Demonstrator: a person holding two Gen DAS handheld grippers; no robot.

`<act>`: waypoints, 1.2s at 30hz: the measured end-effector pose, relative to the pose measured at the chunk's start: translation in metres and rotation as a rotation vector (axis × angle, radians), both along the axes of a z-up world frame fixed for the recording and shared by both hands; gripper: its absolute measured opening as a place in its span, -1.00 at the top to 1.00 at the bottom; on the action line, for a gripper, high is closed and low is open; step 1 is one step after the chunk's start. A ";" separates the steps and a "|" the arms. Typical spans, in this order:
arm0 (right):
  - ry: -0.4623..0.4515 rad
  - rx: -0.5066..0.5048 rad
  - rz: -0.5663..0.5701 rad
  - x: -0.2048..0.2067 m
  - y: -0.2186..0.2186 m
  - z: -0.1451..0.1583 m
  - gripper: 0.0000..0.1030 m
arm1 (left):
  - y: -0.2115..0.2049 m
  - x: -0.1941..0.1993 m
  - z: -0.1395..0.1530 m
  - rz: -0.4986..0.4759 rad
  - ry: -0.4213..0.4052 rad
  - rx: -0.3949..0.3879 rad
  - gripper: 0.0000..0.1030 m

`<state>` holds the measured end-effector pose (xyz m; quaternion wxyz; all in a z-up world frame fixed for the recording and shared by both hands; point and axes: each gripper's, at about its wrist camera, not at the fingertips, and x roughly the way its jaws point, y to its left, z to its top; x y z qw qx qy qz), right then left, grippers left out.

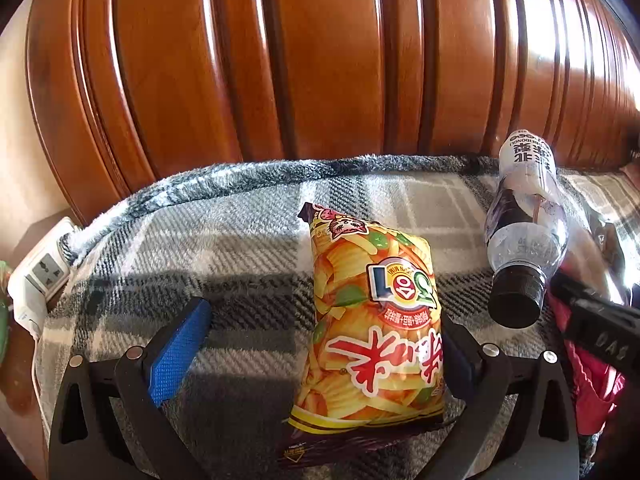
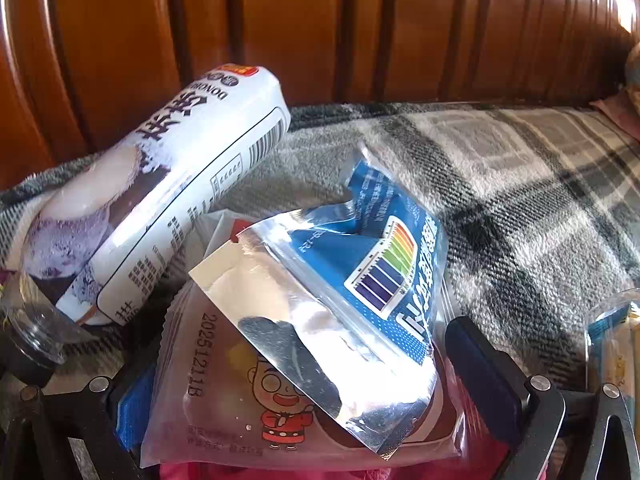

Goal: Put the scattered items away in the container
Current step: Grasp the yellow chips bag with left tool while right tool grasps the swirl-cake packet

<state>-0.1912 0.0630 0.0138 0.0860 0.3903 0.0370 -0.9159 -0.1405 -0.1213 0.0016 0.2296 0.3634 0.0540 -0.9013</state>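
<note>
On plaid blanket [image 1: 240, 240], left tool [image 1: 320, 344] wide around chip bag [image 1: 372, 332], right tool [image 2: 300, 392] wide around snack packet [image 2: 224, 408].

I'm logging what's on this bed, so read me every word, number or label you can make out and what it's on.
"20251211B": on the clear snack packet.
"DAS": on the right hand-held gripper's black body, seen upside down in the left wrist view.
"DONG": partial, on the bottle label.
Chip bag: large upside-down Chinese characters and logo, not readable with certainty.
Blue foil pouch: print too small.
</note>
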 end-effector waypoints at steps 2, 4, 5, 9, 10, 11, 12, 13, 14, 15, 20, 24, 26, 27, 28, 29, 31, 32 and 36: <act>0.021 -0.077 -0.019 0.004 0.015 0.005 -0.65 | -0.001 -0.003 -0.002 -0.001 0.004 0.004 -1.00; 0.019 -0.156 -0.022 0.004 0.026 0.008 -0.60 | -0.017 0.001 -0.005 -0.001 0.007 0.008 -1.00; 0.017 -0.170 -0.021 0.002 0.028 0.009 -0.59 | -0.017 0.002 -0.005 -0.001 0.007 0.008 -1.00; 0.030 -0.115 -0.018 0.003 0.018 0.013 -0.58 | -0.022 0.007 -0.002 -0.001 0.007 0.008 -1.00; 0.033 -0.102 -0.011 0.005 0.015 0.014 -0.57 | -0.021 0.006 -0.002 -0.001 0.009 0.009 -1.00; 0.035 -0.094 -0.001 0.007 0.013 0.015 -0.56 | -0.022 0.006 -0.003 -0.002 0.012 0.011 -0.99; 0.037 -0.093 0.009 0.009 0.012 0.016 -0.56 | -0.023 0.010 -0.002 -0.001 0.018 0.013 -0.96; 0.039 -0.097 0.016 0.011 0.012 0.018 -0.55 | -0.024 0.015 0.000 0.010 0.026 0.010 -0.90; 0.045 -0.102 0.021 0.013 0.014 0.020 -0.55 | -0.025 0.021 0.002 0.034 0.033 0.000 -0.69; 0.053 -0.104 0.029 0.016 0.015 0.022 -0.55 | -0.024 0.022 0.003 0.063 0.038 -0.008 -0.43; 0.090 -0.095 0.056 0.023 0.017 0.035 -0.55 | -0.026 0.026 0.005 0.081 0.059 0.021 -0.26; 0.100 -0.103 0.064 0.031 0.019 0.046 -0.55 | -0.030 0.024 0.008 0.056 0.059 0.033 -0.07; 0.109 -0.101 0.069 0.033 0.023 0.051 -0.55 | -0.035 0.027 0.009 0.041 0.057 0.035 -0.04; 0.114 -0.099 0.071 0.035 0.024 0.053 -0.55 | -0.041 0.044 0.013 0.032 0.057 0.036 -0.04; 0.120 -0.098 0.072 0.038 0.025 0.055 -0.55 | -0.041 0.045 0.014 0.023 0.057 0.034 -0.04; 0.123 -0.100 0.074 0.041 0.026 0.058 -0.55 | -0.041 0.046 0.015 0.017 0.059 0.033 -0.04; 0.130 -0.110 0.086 0.049 0.028 0.063 -0.55 | -0.040 0.047 0.018 -0.004 0.065 0.035 -0.04; 0.133 -0.110 0.092 0.053 0.029 0.065 -0.55 | -0.039 0.048 0.020 -0.016 0.068 0.036 -0.04; 0.166 -0.084 0.120 0.070 0.029 0.074 -0.55 | -0.026 0.055 0.031 -0.064 0.072 -0.023 -0.03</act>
